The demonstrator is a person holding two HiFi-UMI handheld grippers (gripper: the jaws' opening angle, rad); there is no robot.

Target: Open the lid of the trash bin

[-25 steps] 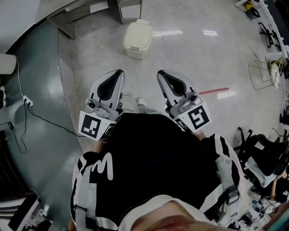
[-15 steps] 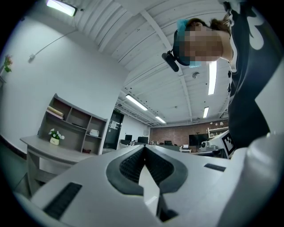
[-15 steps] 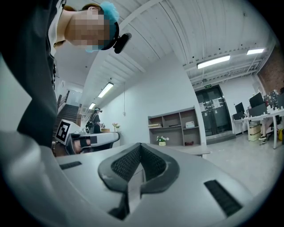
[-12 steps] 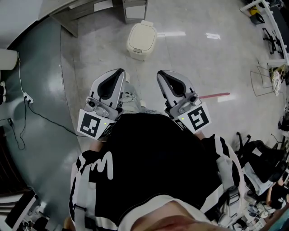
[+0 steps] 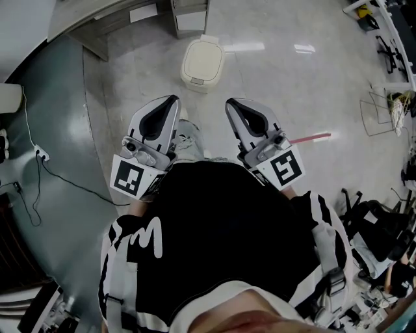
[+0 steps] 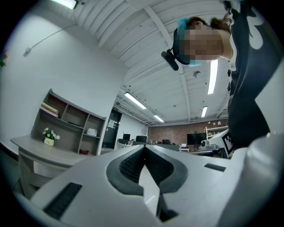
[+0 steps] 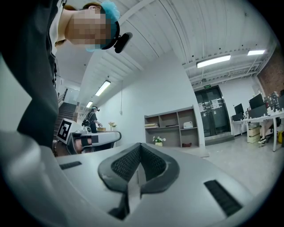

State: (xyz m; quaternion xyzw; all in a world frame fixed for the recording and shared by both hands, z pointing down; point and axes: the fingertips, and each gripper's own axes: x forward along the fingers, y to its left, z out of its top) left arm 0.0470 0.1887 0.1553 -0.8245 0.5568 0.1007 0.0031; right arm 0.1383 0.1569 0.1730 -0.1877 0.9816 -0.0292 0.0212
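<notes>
A cream trash bin [image 5: 202, 64] with its lid down stands on the pale floor, ahead of me in the head view. My left gripper [image 5: 171, 99] and right gripper [image 5: 230, 103] are held close to my chest, both well short of the bin, tips pointing toward it. Both are shut with nothing between the jaws. In the left gripper view the shut gripper [image 6: 143, 146] points up at a room and ceiling; the right gripper [image 7: 140, 145] does the same in its own view. Neither gripper view shows the bin.
A grey shelf unit [image 5: 114, 19] and a cabinet [image 5: 190, 16] stand behind the bin. A dark floor area with a cable [image 5: 58, 172] lies left. A red floor mark [image 5: 309, 138], a wire rack [image 5: 382, 110] and chairs [image 5: 374, 224] are at right.
The bin has shifted slightly right and nearer the top of the head view as I stepped; a shoe shows between the grippers. Both grippers stay shut and held the same way.
</notes>
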